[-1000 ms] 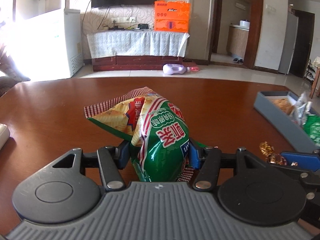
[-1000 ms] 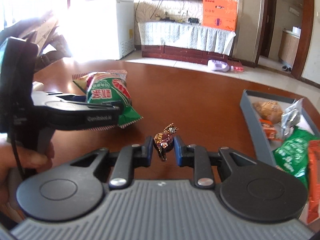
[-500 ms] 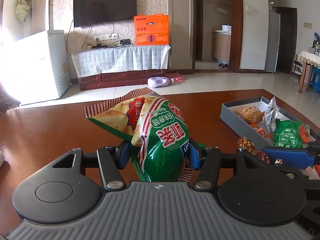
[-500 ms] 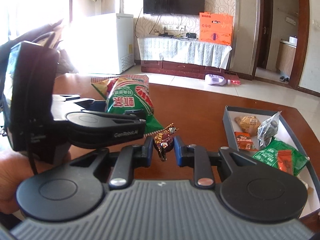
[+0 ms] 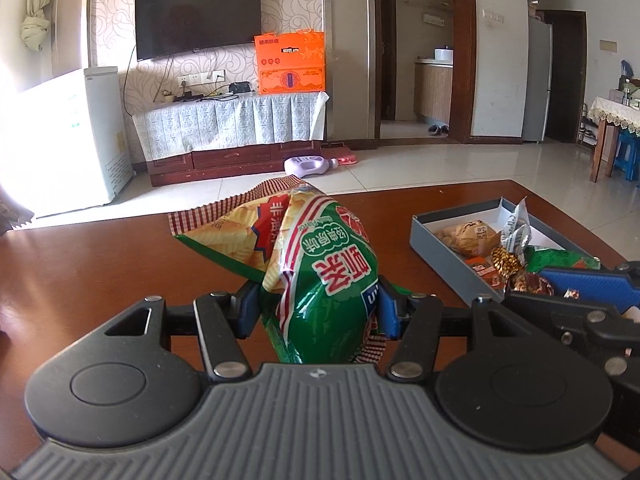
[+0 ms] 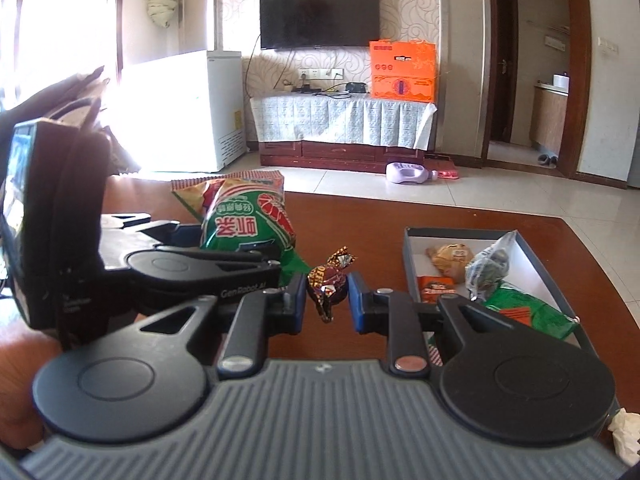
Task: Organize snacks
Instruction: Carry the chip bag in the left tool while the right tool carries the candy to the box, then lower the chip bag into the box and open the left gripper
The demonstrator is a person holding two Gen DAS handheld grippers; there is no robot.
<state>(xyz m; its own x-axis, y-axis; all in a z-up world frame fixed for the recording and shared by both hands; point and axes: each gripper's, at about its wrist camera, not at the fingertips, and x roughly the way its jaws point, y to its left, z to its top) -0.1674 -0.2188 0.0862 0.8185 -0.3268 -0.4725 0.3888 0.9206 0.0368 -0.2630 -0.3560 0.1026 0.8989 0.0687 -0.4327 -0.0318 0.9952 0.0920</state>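
My left gripper (image 5: 314, 308) is shut on a green and yellow chip bag (image 5: 320, 268) and holds it above the brown table (image 5: 100, 264). The bag also shows in the right wrist view (image 6: 246, 220), left of my right gripper. My right gripper (image 6: 326, 300) is shut on a small brown and gold wrapped candy (image 6: 326, 282), also held above the table; the candy shows at the right of the left wrist view (image 5: 520, 276). A grey box (image 6: 412, 264) with several snacks inside lies on the table to the right; it also shows in the left wrist view (image 5: 444, 256).
In the box lie a tan pastry pack (image 6: 450, 258), a silver wrapper (image 6: 490, 268), an orange packet (image 6: 436, 284) and a green packet (image 6: 528, 312). A white crumpled scrap (image 6: 624, 432) lies at the near right. Beyond the table's far edge is tiled floor.
Both grippers have lifted with their loads and moved right toward the grey box. The box now sits nearer and shows more fully in both views.
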